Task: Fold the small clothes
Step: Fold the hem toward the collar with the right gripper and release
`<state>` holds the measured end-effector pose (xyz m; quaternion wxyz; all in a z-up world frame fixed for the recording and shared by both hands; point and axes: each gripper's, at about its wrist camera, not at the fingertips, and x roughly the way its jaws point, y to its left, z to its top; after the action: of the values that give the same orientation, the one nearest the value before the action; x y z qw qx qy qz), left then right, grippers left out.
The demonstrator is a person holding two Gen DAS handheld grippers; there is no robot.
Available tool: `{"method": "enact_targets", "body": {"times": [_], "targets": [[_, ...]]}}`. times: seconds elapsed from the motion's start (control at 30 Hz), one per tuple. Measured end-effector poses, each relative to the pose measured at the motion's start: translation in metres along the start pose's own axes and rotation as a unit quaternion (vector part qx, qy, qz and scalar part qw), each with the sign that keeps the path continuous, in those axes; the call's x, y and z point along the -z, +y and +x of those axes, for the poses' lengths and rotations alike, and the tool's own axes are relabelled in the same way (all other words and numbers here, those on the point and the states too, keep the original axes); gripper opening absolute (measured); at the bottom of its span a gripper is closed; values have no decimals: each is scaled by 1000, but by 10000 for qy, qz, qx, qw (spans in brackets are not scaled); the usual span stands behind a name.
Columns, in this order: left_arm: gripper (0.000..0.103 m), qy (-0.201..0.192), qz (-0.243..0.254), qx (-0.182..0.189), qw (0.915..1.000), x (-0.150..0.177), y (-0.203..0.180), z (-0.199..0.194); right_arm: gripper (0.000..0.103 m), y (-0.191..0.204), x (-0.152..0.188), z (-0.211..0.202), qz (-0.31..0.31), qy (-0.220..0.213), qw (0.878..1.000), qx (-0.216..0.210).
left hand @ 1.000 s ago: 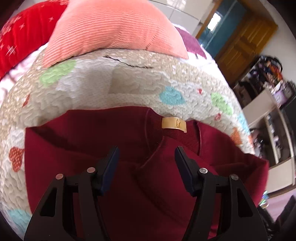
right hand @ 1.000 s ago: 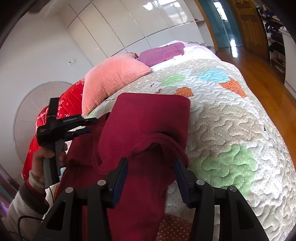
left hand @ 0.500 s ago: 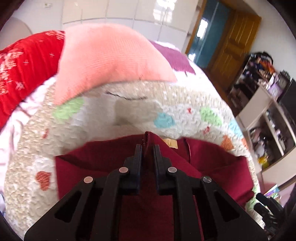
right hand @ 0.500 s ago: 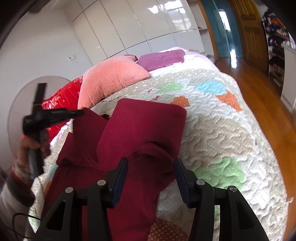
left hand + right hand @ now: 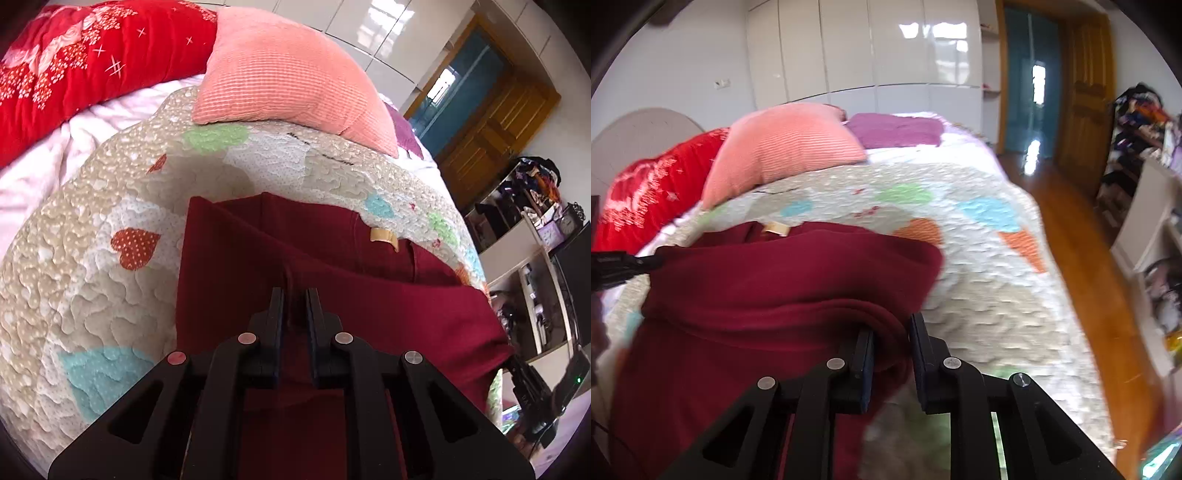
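Observation:
A dark red garment (image 5: pixel 369 306) with a tan neck label (image 5: pixel 384 236) lies partly folded on a quilted bedspread (image 5: pixel 92 266). My left gripper (image 5: pixel 294 295) is shut on a fold of the garment near its middle. In the right wrist view the garment (image 5: pixel 768 288) is bunched, and my right gripper (image 5: pixel 891 332) is shut on a thick roll of its right edge. The left gripper's tip (image 5: pixel 624 264) shows at the far left, pinching the cloth.
A salmon pillow (image 5: pixel 284 81) and a red star-print duvet (image 5: pixel 74 55) lie at the head of the bed. A purple cloth (image 5: pixel 894 129) lies behind the pillow. Wooden floor (image 5: pixel 1082 258) and cluttered shelves (image 5: pixel 1145 221) are to the right of the bed.
My left gripper shut on the garment fold half a second ago and still holds it, lifted. My right gripper was open around the rolled edge and has now shut on it.

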<state>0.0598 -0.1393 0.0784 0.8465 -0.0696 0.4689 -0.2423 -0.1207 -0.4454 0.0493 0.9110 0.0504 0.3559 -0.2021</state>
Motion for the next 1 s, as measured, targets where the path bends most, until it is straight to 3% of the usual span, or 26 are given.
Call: {"method": "enact_targets", "body": {"times": [0.07,0.13,0.2,0.3,0.43,0.53,0.6,0.63,0.73,0.77,0.8,0.87,1.0], "targets": [[10,20,158,-456,9988,6,1,12,17,-6,13,13,-45,291,9995,102],[10,220,84,-544,9982,11,8,26,16,-20,27,21,331,638,9967,-378],[9,208,-60,-452,9987,15,17,27,18,-37,31,8,695,534,9935,-733],[9,123,-126,-299,9994,14,20,14,32,-54,27,-11,1017,414,9890,-992],[10,207,-406,368,9983,13,19,-2,45,-53,21,-32,1083,117,9868,-1198],[30,346,-322,560,9973,16,6,-2,48,-36,19,-35,946,110,9871,-1287],[51,414,-286,611,9969,20,-4,3,48,-26,20,-33,947,122,9852,-1424],[52,427,-295,631,9967,21,-8,6,48,-22,21,-32,944,134,9843,-1488],[52,601,-291,655,9956,21,-22,23,48,-17,21,-30,895,149,9846,-1492],[42,681,-182,583,9958,21,-28,30,48,-17,19,-29,899,123,9852,-1452],[17,679,-2,399,9969,21,-35,34,48,-18,17,-28,920,100,9858,-1402],[13,610,345,228,9973,16,-48,35,48,-23,11,-26,1004,50,9865,-1293],[13,-60,343,125,9993,-10,-40,1,48,-25,-2,-22,944,-6,9888,-1155]]}}
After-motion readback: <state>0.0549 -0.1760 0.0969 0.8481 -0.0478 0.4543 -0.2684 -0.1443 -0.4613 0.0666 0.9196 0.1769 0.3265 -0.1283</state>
